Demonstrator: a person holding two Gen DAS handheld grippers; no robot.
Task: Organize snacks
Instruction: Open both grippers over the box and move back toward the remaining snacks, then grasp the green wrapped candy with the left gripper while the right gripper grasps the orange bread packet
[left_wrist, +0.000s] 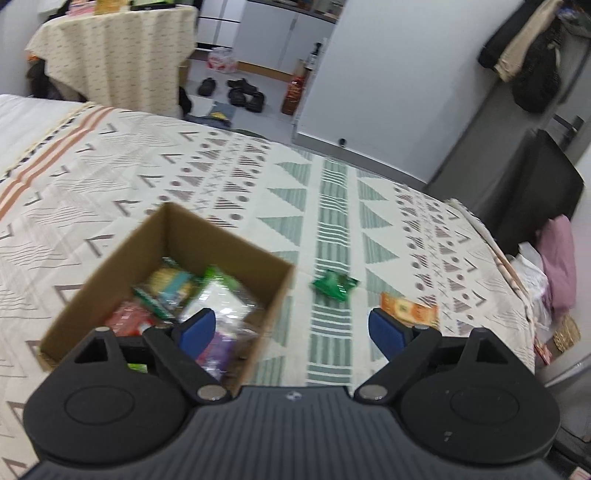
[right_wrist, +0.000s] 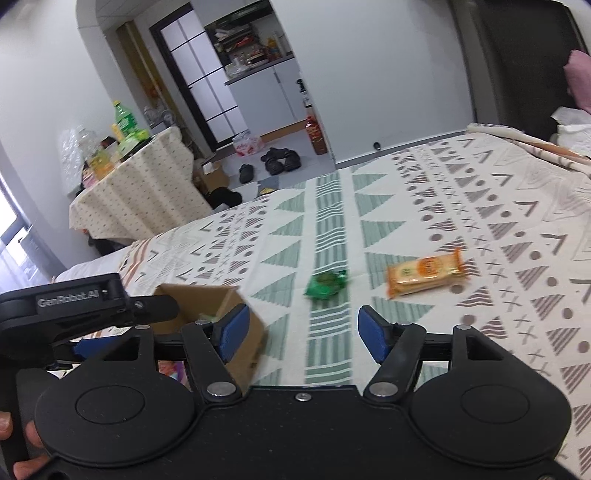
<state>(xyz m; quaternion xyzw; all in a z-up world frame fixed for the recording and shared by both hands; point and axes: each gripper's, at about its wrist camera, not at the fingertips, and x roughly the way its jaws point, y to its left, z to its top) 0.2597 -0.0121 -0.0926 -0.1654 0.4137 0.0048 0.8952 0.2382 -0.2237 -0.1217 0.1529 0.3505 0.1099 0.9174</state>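
Observation:
An open cardboard box (left_wrist: 110, 266) sits on the patterned bedspread and holds several snack packets (left_wrist: 173, 291). A green snack packet (left_wrist: 334, 285) and an orange cracker packet (left_wrist: 408, 308) lie on the bedspread to its right. My left gripper (left_wrist: 291, 328) is open and empty, with its left finger over the box's near right corner. In the right wrist view my right gripper (right_wrist: 299, 334) is open and empty, short of the green packet (right_wrist: 327, 284) and the orange packet (right_wrist: 426, 272). The box (right_wrist: 218, 301) and the left gripper (right_wrist: 74, 306) show at the left.
The bed (left_wrist: 258, 192) ends at its far edge, with floor, shoes (left_wrist: 245, 94) and a cloth-covered table (left_wrist: 114, 55) beyond. A dark chair (left_wrist: 535, 195) and pink clothing (left_wrist: 559, 262) stand off the bed's right side. Bottles (right_wrist: 125, 122) stand on the side table.

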